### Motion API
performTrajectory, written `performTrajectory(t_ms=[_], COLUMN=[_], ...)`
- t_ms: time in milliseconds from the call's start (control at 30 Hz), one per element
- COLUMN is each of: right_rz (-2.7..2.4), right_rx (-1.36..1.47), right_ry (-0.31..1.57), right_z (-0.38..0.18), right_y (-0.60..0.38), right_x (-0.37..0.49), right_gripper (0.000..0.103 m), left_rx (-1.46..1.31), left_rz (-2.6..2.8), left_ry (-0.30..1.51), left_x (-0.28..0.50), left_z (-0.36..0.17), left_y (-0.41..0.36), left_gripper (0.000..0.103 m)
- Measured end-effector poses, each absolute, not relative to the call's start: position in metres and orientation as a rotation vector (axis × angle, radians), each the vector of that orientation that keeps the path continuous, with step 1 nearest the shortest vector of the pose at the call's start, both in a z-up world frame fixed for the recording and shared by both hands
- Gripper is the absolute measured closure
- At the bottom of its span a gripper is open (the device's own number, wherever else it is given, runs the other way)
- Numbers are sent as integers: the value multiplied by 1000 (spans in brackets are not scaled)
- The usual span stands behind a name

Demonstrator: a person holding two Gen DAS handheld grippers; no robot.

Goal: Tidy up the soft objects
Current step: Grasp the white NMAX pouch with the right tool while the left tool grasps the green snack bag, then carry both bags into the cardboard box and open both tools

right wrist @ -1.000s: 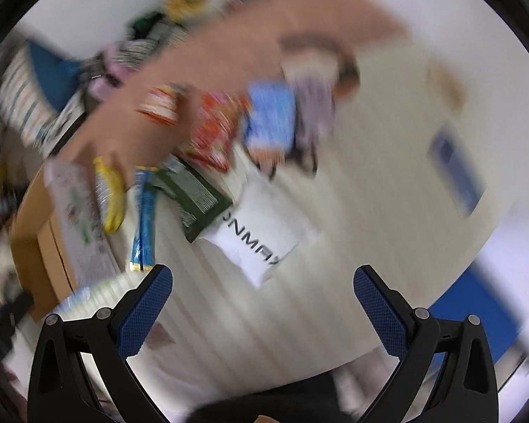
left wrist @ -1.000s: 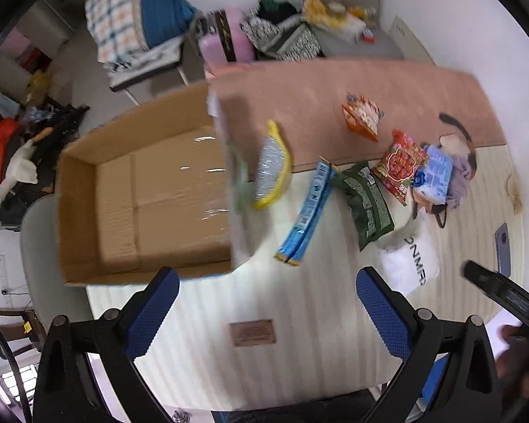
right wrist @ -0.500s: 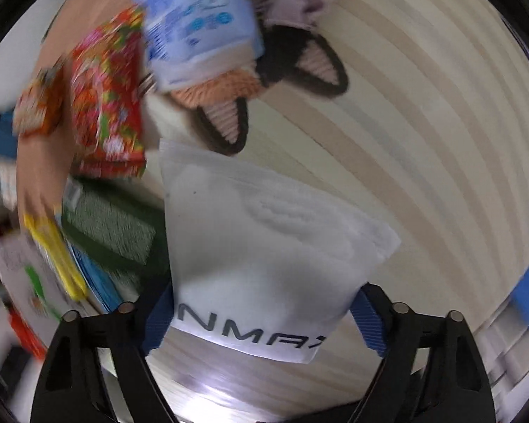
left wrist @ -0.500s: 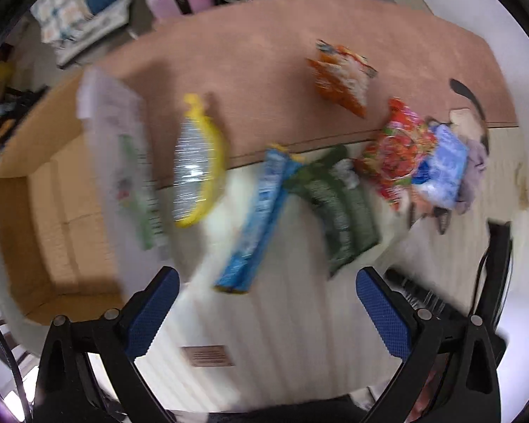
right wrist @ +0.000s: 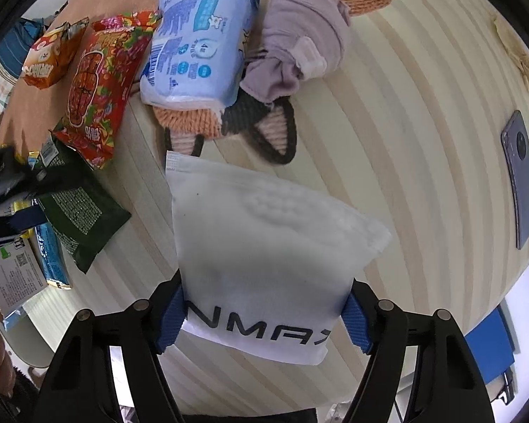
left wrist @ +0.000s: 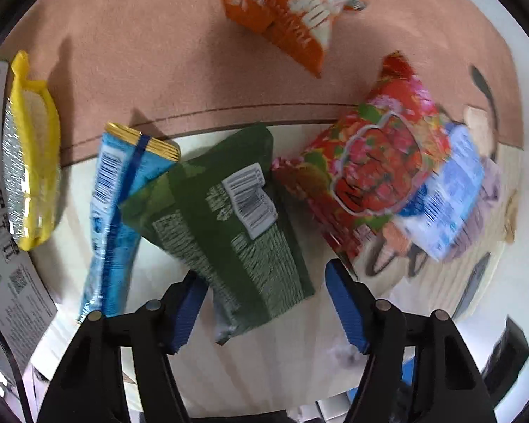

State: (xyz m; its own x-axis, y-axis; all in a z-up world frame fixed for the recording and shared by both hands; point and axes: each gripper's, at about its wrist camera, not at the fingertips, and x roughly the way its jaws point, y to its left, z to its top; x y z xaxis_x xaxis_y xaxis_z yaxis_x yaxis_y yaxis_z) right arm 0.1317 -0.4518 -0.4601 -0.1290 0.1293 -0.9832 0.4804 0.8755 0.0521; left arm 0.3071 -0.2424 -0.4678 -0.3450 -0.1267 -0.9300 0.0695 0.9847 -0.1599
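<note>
Nearest, the right gripper [right wrist: 262,320] straddles the white pouch [right wrist: 264,243] at lower centre, pads touching both edges, seemingly gripping. Beyond, the left gripper [left wrist: 264,305] stands wide around the green packet [left wrist: 225,218], positioned to close. Other snack bags lie further up.

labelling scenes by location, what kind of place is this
Probably a home room, not a lab or shop. Snack packs such as the green pouch, a lilac garment and a phone lie on a striped table cover.
</note>
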Motion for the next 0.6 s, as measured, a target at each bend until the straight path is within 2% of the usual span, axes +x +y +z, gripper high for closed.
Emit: performTrajectory(t_ms=[200, 333, 400, 500, 600], right_rz=[-345, -344, -340, -330, -314], right_rx=[480, 468, 473, 479, 485], right_ry=[1711, 1724, 1720, 1706, 1688], right_z=[-449, -470, -481, -480, -475], right_y=[-435, -439, -440, -443, -441], right_x=[150, 158, 163, 156, 151], right_gripper=[22, 22, 24, 29, 33], left_rx=[59, 144, 158, 178, 195], left_rz=[-159, -165, -173, -193, -209], left_ry=[1885, 1818, 1793, 1769, 1725], left_x=[303, 291, 284, 273, 262], left_z=[-481, -478, -475, -458, -438], left_y=[-249, -253, -253, -256, -248], left_gripper=[38, 51, 65, 73, 75])
